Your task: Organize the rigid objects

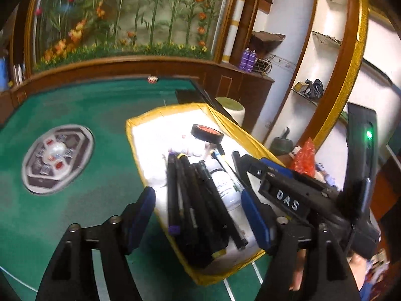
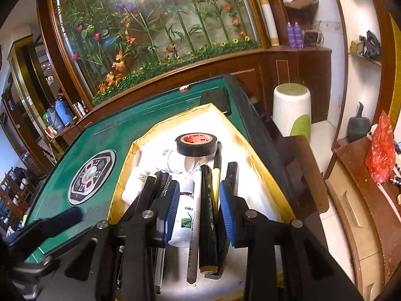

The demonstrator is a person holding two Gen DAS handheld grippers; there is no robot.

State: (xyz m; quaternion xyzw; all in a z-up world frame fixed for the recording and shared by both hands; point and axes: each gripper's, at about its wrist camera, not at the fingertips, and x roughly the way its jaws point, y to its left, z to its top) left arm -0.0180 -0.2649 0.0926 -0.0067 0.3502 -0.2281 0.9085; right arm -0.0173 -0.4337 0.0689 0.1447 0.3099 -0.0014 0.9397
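Observation:
A yellow-rimmed tray [image 1: 130, 135] [image 2: 120, 183] with a white floor lies on the green table. In it are a roll of black tape [image 1: 206, 133] [image 2: 196, 144], a bundle of black pens [image 1: 193, 200], a white bottle [image 1: 226, 188] [image 2: 186, 213], a black marker with a yellow end [image 2: 208, 213] and white tubes [image 2: 175, 161]. My left gripper [image 1: 198, 215] hovers open over the pens at the tray's near left. My right gripper [image 2: 199, 210] [image 1: 253, 163] is open just above the bottle and marker, gripping neither.
The green game table [image 1: 87, 115] has a round control panel [image 1: 57, 156] [image 2: 91, 176] left of the tray. A black slab [image 2: 216, 99] lies beyond the tray. A white-and-green stool [image 2: 292, 110] and a wooden counter with a red bag [image 2: 381, 148] stand off the right edge.

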